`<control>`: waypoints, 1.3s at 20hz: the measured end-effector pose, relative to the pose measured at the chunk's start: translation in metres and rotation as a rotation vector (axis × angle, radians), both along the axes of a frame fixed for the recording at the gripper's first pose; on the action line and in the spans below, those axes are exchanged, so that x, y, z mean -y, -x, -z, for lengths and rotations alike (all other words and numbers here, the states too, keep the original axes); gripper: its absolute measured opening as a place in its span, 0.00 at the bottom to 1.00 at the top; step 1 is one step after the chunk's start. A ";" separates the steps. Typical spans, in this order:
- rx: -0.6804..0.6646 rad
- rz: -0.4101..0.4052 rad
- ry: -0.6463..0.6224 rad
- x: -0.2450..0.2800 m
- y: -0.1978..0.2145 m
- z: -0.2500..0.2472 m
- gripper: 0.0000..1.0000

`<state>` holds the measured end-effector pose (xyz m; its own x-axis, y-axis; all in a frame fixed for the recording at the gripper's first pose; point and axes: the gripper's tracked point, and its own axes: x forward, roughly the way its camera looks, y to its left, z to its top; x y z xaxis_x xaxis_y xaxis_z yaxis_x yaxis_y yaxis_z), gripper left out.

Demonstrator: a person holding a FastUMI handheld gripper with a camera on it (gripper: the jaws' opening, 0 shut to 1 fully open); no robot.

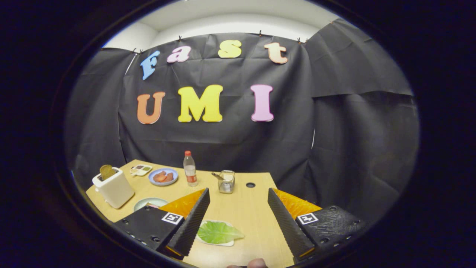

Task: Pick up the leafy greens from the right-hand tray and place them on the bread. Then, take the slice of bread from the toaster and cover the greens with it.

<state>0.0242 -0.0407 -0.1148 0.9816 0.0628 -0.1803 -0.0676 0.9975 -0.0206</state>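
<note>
1. The leafy greens (217, 232) are lying on a small white tray (227, 243) on the wooden table (245, 208), between the two fingers, nearer the left one.
2. The gripper (240, 219) is hovering with its fingers spread wide, released and gripping nothing.
3. The slice of bread (107, 171) is standing up out of the white toaster (113, 187), well off to the left.
4. A pale plate (143, 203) is sitting just beside the toaster, partly hidden by the left finger.
5. Beyond the fingers, a blue plate (163, 176), a bottle (190, 169) and a clear holder (226, 181) are standing.
</note>
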 end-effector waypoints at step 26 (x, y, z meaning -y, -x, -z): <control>-0.519 -0.074 0.018 -0.019 -0.097 0.251 0.26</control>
<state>0.1209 -0.0216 -0.3660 0.7562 0.1205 -0.6432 -0.1434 0.9895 0.0167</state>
